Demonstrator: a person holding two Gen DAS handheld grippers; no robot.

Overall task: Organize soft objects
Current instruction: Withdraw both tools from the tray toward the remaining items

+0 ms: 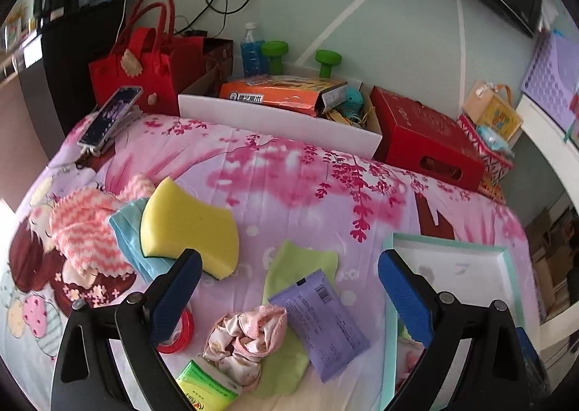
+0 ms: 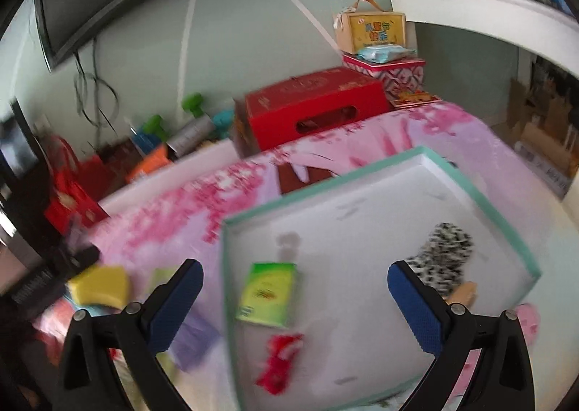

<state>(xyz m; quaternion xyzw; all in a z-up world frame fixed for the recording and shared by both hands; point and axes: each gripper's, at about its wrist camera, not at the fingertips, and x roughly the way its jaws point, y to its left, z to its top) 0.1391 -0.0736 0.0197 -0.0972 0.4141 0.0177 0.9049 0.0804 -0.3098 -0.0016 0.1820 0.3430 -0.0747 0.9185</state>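
Note:
My left gripper [image 1: 289, 288] is open and empty above a pink floral scrunchie [image 1: 246, 335], a purple packet [image 1: 320, 320] and a light green cloth [image 1: 300, 262]. A yellow sponge [image 1: 188, 222], a blue cloth [image 1: 126, 233] and a pink-white knitted cloth [image 1: 83, 233] lie to its left. My right gripper [image 2: 295, 297] is open and empty over a white tray with a teal rim [image 2: 481, 193]. In the tray lie a green tissue pack [image 2: 269, 293], a red soft item [image 2: 278, 362] and a black-white furry item [image 2: 441, 251]. The right wrist view is blurred.
A red tape roll [image 1: 182, 333] and a green tissue pack [image 1: 206, 387] lie near my left fingers. A phone [image 1: 110, 114], a red bag [image 1: 134, 67], a white box [image 1: 282, 121] and a red carton [image 1: 427, 135] line the bed's far edge by the wall.

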